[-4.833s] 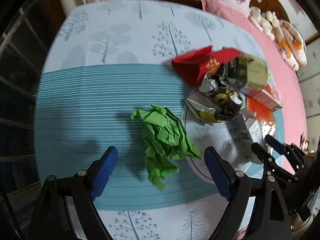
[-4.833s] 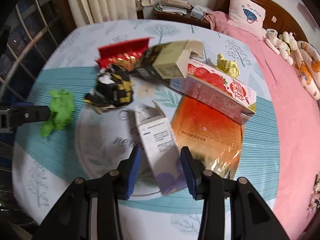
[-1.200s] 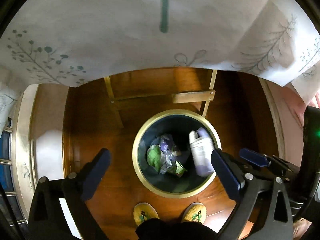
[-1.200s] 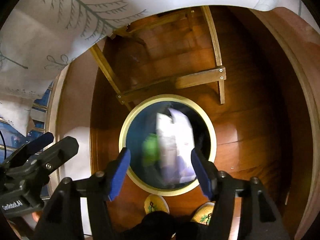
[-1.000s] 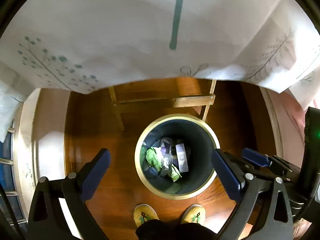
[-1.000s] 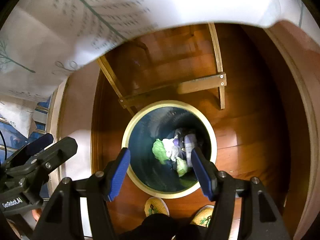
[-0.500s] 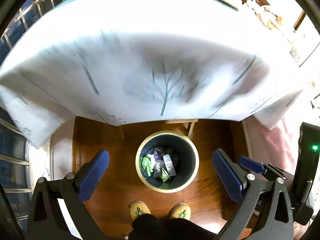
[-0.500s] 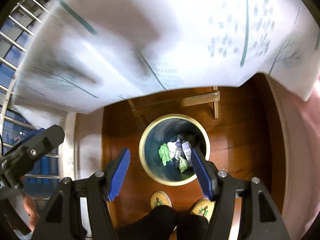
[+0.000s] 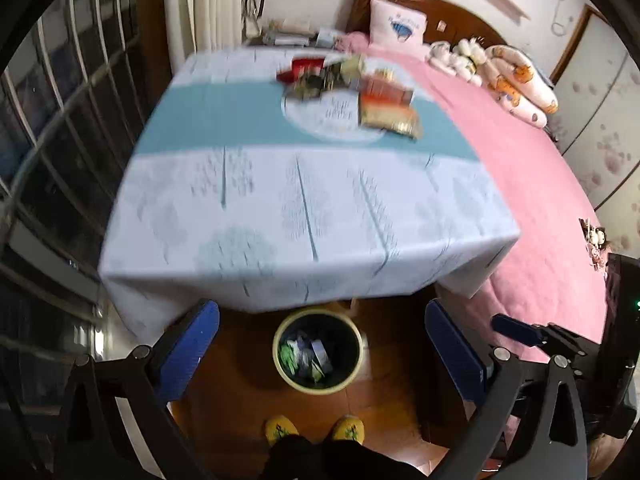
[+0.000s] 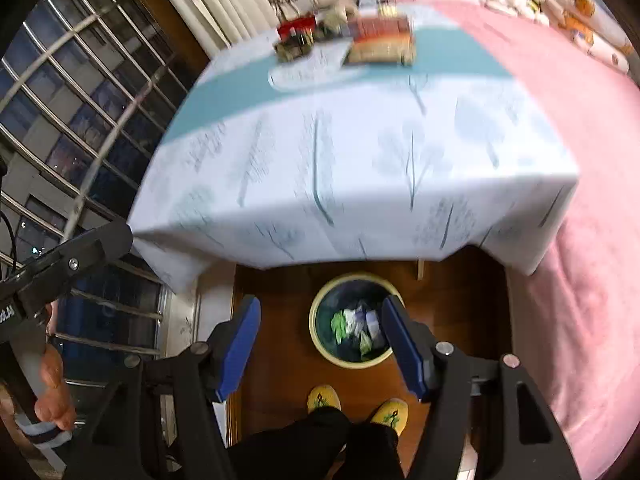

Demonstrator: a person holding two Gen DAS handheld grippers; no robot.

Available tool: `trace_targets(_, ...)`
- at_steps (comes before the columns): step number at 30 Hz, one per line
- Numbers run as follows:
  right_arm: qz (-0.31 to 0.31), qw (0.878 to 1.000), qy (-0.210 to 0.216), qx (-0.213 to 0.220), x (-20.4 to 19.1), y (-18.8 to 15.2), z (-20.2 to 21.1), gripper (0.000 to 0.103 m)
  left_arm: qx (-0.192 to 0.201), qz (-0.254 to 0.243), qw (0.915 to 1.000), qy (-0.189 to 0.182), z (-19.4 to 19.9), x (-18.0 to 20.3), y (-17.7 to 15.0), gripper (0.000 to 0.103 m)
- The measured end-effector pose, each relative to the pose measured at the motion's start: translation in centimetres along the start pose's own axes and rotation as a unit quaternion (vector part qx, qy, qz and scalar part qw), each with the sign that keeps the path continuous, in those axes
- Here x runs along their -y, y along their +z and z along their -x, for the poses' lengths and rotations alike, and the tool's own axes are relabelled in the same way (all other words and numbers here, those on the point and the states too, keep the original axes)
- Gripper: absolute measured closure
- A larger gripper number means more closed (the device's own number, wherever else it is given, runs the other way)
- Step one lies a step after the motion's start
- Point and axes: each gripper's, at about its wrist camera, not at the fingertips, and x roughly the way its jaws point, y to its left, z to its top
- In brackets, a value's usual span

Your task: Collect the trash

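Note:
A round bin [image 9: 344, 386] [image 10: 316, 320] with a pale rim stands on the wooden floor under the table's near edge. Green crumpled paper [image 9: 287, 354] [image 10: 339, 323] and a white carton [image 9: 321, 351] [image 10: 372, 325] lie inside it. Far back on the table [image 9: 304, 200] [image 10: 360, 152] sits a blurred pile of trash [image 9: 352, 92] [image 10: 348, 36], red and orange packaging among it. My left gripper [image 9: 320, 340] hangs high above the bin, open, nothing between its blue fingers. My right gripper [image 10: 320, 340] is also open and empty above the bin.
A pink bed [image 9: 532, 184] [image 10: 580, 120] with plush toys [image 9: 516, 80] runs along the table's right side. Barred windows [image 9: 60, 128] [image 10: 72, 128] fill the left. A person's feet in yellow slippers [image 9: 280, 429] [image 10: 324, 398] stand just before the bin.
Both grippers have risen from close over the bin to above table height, so the table top and its trash pile have come into view. Both stayed open and empty.

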Motion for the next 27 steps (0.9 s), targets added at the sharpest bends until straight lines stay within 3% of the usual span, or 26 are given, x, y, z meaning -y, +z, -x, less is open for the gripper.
trace_targets(8,-0.005,0.995,-0.031,0.096,-2.2,4.4,5.7,0.040,0.041,-0.008,0.9991,-0.005,4.1,-0.9,5.8,0.004)
trace_targets(11,-0.003,0.992,-0.031,0.121,-3.1,6.0,6.9,0.040,0.042,-0.012,0.9990,-0.013,4.1,-1.4,7.6,0.015)
trace_targets(13,-0.002,0.990,-0.031,0.136,-3.7,7.1,7.5,0.040,0.041,-0.015,0.9989,-0.015,3.9,-1.5,8.9,0.016)
trace_targets(20,-0.001,0.988,-0.016,0.151,-3.8,11.3,7.0,0.040,0.048,-0.019,0.9987,-0.009,2.7,-1.1,13.0,0.016)
trace_targets(25,0.012,0.990,0.002,0.139,-2.4,15.2,5.0,0.040,0.041,-0.010,0.9991,0.002,-0.1,-0.6,16.6,0.018)
trace_targets(27,0.021,0.991,0.014,0.134,-1.6,17.1,3.9,0.049,0.037,-0.003,0.9993,0.006,-1.4,-0.3,18.0,0.018)
